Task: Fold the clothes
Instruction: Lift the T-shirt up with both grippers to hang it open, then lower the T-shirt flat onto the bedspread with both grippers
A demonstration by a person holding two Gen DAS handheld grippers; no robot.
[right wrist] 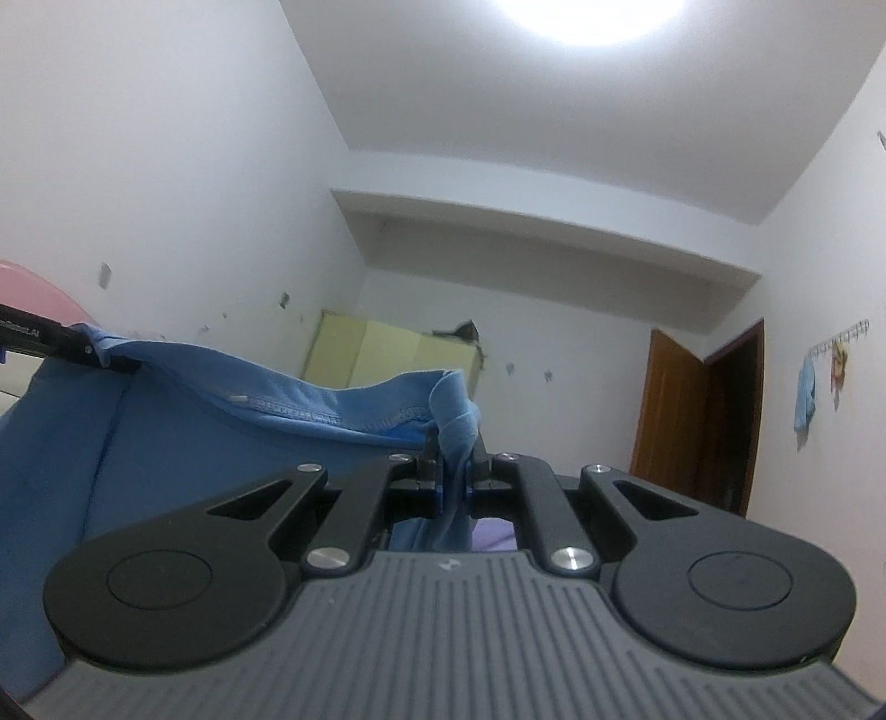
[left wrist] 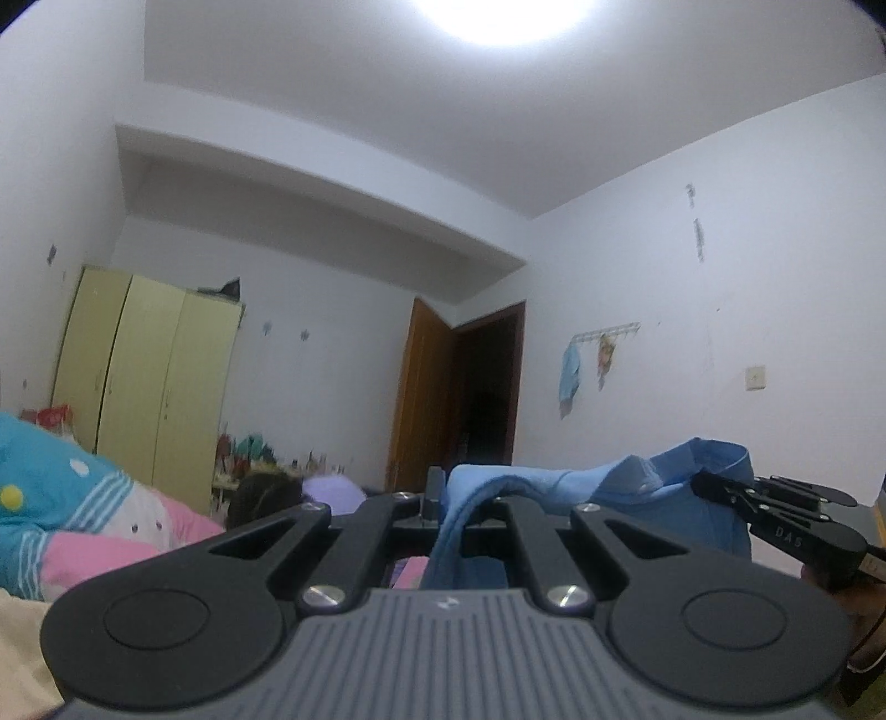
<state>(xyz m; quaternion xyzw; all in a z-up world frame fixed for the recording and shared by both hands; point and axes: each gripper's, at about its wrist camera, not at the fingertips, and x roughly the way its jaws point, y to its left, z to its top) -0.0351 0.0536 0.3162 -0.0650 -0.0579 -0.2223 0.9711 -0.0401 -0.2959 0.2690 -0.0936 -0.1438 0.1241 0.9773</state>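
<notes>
garment: blue shirt (right wrist: 183, 443), soft cotton-like cloth with stitched hems
state: unfolded, lifted, bunched at the two held points
pose: top edge sags between them, body hanging below
place: in the air, held at two ends

Blown-out ceiling light (left wrist: 498, 16) glare overhead; dim foreground, fisheye-curved edges
</notes>
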